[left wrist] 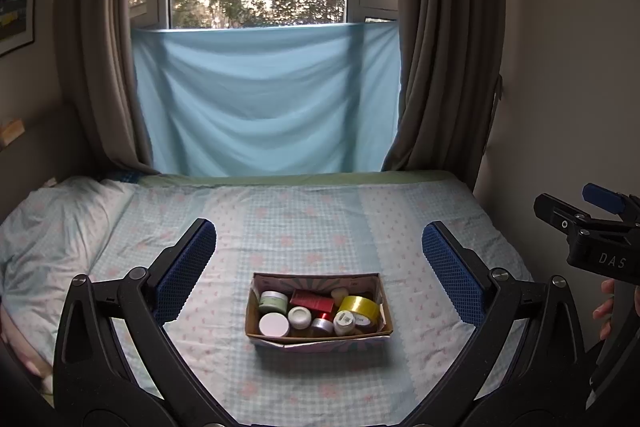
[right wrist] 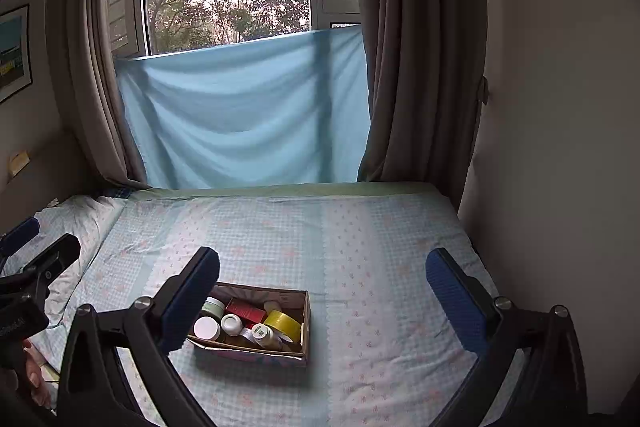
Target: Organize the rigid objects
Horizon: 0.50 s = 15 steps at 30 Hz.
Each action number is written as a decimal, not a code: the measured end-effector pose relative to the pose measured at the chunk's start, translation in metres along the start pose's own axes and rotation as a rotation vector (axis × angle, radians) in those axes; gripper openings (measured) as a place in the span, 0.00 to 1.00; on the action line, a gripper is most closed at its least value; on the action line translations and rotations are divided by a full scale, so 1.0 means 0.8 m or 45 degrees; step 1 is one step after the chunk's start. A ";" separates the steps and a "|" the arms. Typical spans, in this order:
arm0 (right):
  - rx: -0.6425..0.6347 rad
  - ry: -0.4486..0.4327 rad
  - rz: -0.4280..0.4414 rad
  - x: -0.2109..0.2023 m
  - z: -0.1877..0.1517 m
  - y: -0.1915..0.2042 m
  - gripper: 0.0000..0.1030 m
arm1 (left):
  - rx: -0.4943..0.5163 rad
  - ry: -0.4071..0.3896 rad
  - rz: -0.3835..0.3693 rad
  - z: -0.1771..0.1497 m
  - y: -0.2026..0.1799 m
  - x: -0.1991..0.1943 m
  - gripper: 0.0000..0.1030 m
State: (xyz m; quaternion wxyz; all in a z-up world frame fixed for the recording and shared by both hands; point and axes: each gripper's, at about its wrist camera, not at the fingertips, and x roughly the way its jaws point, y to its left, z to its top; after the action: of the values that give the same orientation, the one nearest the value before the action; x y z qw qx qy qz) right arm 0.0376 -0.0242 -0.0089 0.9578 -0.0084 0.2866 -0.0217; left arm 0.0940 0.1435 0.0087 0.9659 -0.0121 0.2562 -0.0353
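Observation:
A small cardboard box (left wrist: 382,311) sits on the bed, packed with several rigid items: a yellow tape roll (left wrist: 359,307), a red box (left wrist: 313,299), a green-labelled jar (left wrist: 273,301) and white-lidded jars (left wrist: 274,324). My left gripper (left wrist: 318,247) hovers above and in front of the box, open and holding nothing. In the right wrist view the same box (right wrist: 306,311) lies low and left of centre, with the tape roll (right wrist: 283,323) inside. My right gripper (right wrist: 322,281) is open and holds nothing, its left finger (right wrist: 192,291) overlapping the box's left end.
The bed sheet (left wrist: 320,211) is checked pale blue. A pillow (left wrist: 52,219) lies at the left. Brown curtains (left wrist: 440,39) and a blue cloth (left wrist: 264,99) hang behind the bed, and a wall (right wrist: 560,147) stands at right. A hand (left wrist: 604,307) holds the right gripper.

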 end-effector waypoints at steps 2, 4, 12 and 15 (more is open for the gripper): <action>0.000 0.000 -0.001 0.000 0.000 0.000 1.00 | -0.002 -0.002 0.001 0.001 0.002 -0.001 1.00; 0.000 -0.002 -0.002 0.000 0.001 0.000 1.00 | -0.002 -0.003 0.001 0.001 0.002 -0.001 1.00; -0.005 -0.005 -0.008 0.000 0.001 -0.001 1.00 | 0.001 -0.015 0.004 0.000 0.004 -0.005 1.00; -0.003 -0.009 -0.016 -0.002 0.002 -0.001 1.00 | 0.001 -0.016 0.004 0.000 0.004 -0.005 1.00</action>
State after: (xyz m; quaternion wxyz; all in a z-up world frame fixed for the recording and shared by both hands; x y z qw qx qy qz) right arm 0.0372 -0.0250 -0.0068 0.9586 -0.0115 0.2833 -0.0272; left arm 0.0905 0.1471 0.0107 0.9676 -0.0116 0.2501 -0.0338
